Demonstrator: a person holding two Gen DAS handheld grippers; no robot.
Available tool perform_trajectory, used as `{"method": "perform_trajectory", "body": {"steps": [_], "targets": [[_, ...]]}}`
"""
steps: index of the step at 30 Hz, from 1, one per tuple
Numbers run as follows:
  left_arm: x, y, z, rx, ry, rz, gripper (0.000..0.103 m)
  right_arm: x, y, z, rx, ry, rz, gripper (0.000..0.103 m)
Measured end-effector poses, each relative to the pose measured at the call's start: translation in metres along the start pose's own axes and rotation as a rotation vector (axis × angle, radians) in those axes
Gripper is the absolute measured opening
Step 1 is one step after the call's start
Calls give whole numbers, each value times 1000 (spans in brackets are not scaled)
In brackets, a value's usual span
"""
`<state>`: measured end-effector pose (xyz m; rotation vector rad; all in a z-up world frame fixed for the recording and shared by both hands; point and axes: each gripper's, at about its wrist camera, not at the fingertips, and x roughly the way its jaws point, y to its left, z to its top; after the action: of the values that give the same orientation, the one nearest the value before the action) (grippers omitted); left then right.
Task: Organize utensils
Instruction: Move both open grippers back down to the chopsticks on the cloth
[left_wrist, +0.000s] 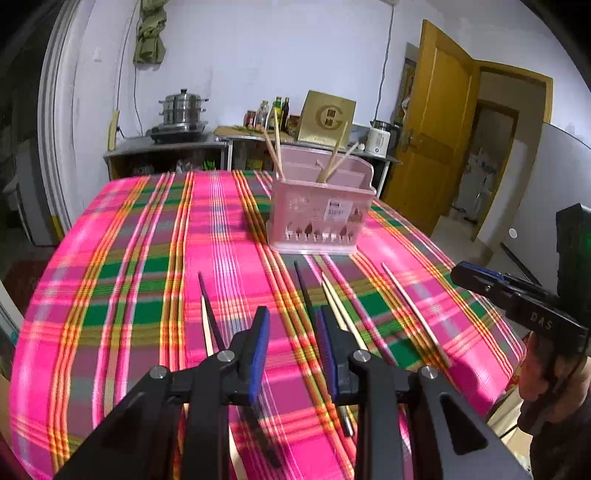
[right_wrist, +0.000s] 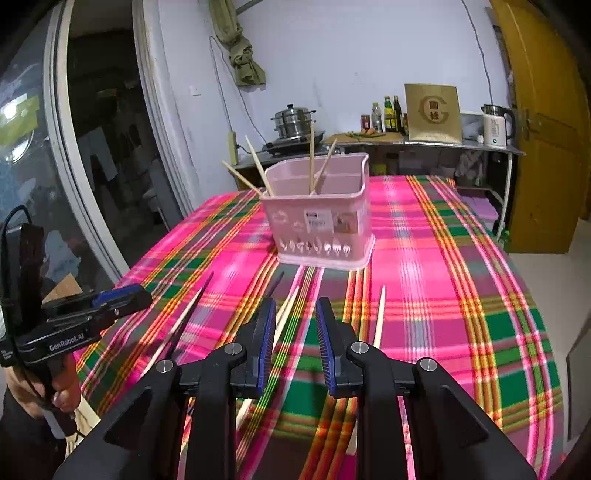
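Currently, the pink basket (left_wrist: 319, 206) stands upright on the plaid tablecloth (left_wrist: 147, 258) and serves as the reference point. It is divided into compartments. Four pale chopsticks lean inside it: two (left_wrist: 275, 147) at its left end and two (left_wrist: 336, 155) nearer its middle, as seen from the left wrist view; their tips rise above the rim.

Loose chopsticks lie flat on the cloth on the near side of the basket, pointing roughly toward it:
- one dark chopstick (left_wrist: 210, 314) and one pale chopstick (left_wrist: 206, 328) touching side by side, near and to the left of the basket;
- one dark chopstick (left_wrist: 304, 295) and a pale pair (left_wrist: 338, 306) just beside it, directly in front of the basket;
- one pale chopstick (left_wrist: 413, 310) in front of the basket's right end, apart from the others.

Left gripper (left_wrist: 291, 343): positioned above the cloth on the near side of the basket, close to the central group. Its blue-padded jaws stand partly spread, with nothing between them.

Right gripper (right_wrist: 295, 339): positioned above the cloth in front of the basket. Its jaws stand partly spread and pinch nothing; the cloth shows through the gap.

A hand (right_wrist: 55, 391) grips the left gripper's handle.
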<state>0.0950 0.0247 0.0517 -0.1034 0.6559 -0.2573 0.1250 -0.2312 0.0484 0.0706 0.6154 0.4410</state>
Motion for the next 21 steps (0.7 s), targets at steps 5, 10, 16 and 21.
{"method": "perform_trajectory", "body": {"steps": [5,10,16,21], "targets": [[9,1,-11,-16,38,-4,28,7,2,-8,7,26,6,23],[16,-2,-13,-20,58,-15,28,15,3,-11,5,50,1,23],[24,-2,-14,-26,74,-14,28,30,6,-17,1,98,-5,23],[30,7,-13,-44,88,-1,28,47,10,-19,-2,141,-2,23]]}}
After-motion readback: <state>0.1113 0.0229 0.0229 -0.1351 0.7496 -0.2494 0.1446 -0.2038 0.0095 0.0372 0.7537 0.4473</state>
